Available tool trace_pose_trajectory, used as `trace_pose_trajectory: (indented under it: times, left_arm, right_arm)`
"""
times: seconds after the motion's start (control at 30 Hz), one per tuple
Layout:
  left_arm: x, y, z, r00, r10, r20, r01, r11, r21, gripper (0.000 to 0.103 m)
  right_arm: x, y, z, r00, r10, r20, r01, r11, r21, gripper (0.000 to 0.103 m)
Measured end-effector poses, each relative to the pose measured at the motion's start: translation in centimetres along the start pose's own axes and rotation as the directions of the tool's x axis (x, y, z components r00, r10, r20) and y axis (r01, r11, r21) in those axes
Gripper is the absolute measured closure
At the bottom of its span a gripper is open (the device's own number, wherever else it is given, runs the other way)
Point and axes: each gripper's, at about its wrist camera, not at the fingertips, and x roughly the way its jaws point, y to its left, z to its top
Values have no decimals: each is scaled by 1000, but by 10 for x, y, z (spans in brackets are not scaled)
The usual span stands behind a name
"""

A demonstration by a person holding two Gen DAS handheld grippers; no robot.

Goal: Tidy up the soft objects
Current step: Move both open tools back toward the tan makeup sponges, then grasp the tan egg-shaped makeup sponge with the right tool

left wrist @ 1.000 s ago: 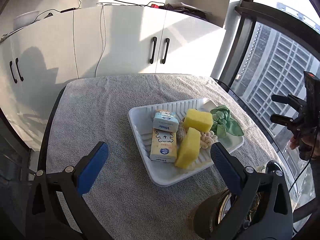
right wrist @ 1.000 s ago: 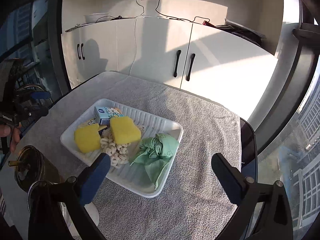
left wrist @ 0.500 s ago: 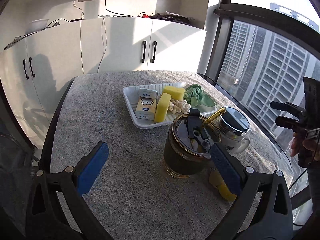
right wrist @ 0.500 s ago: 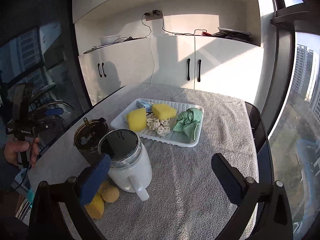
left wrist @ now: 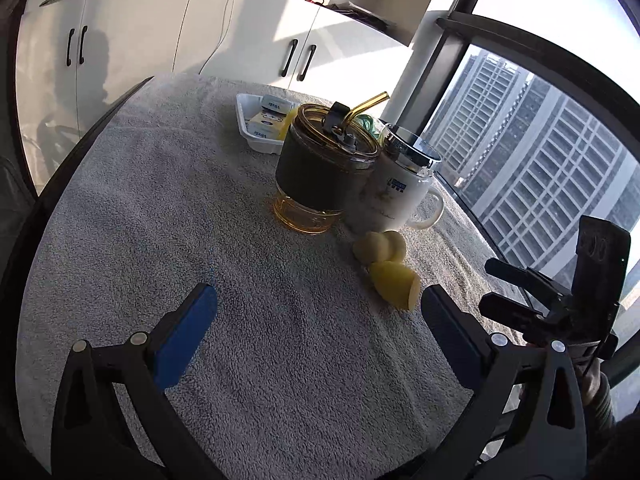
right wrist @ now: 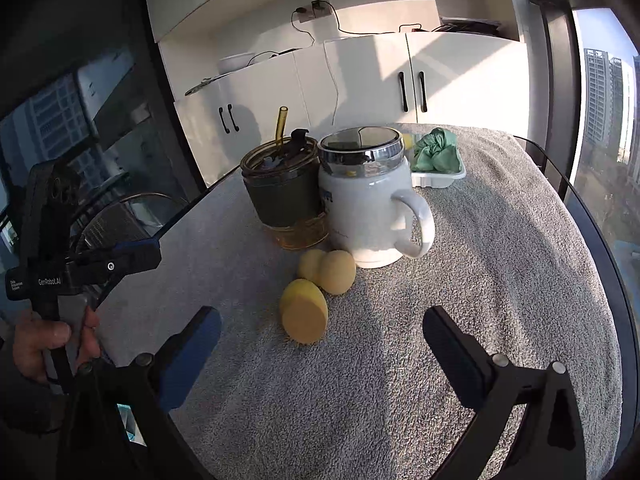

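From the left wrist view, the left gripper (left wrist: 316, 320) is spread wide with nothing between its blue pads (left wrist: 184, 340), held over the gray towel (left wrist: 140, 220) that covers the table. Ahead stand a dark-sleeved amber tumbler (left wrist: 320, 176) with a bent straw and, touching its right side, a white mug (left wrist: 396, 196) with a shiny lid. Just in front of the mug lie three yellow sponge puffs: a pale pair (left wrist: 378, 246) pressed together and a brighter one (left wrist: 394, 284) tipped on its side, its flat cut face turned to the right. This view alone shows the near end of the white tray (left wrist: 250, 130) behind the tumbler, with small tissue packs (left wrist: 266, 122) in it. The right gripper (left wrist: 512, 288) shows at the right edge, seen from the side.

From the right wrist view, the right gripper (right wrist: 320, 336) is likewise spread wide and grasps nothing. The bright puff (right wrist: 304, 312) lies near its left finger, flat face toward the camera, with the pale pair (right wrist: 328, 270) behind it, just before the mug (right wrist: 368, 208). Here the tumbler (right wrist: 284, 196) stands left of the mug. Only this view shows the tray's (right wrist: 440, 178) other end, holding a crumpled green cloth (right wrist: 436, 152). The left gripper (right wrist: 120, 258) appears at the left edge, gripped by a hand (right wrist: 48, 344).
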Motion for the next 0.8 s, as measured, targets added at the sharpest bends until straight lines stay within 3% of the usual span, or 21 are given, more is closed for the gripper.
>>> trace_pose_trajectory:
  times: [0.23, 0.4, 0.8]
  left_arm:
    - [0, -17, -20, 1000, 14, 22, -14, 1000, 20, 0]
    - [13, -22, -25, 1000, -3, -6, 3, 1000, 21, 0]
    - [30, -12, -13, 1000, -11, -28, 11, 1000, 11, 0]
  right_arm:
    - [18, 15, -6, 999, -40, -16, 40, 999, -7, 0]
    - [36, 21, -3, 999, -24, -35, 24, 1000, -20, 1]
    - [77, 17, -5, 994, -32, -107, 30, 999, -20, 24]
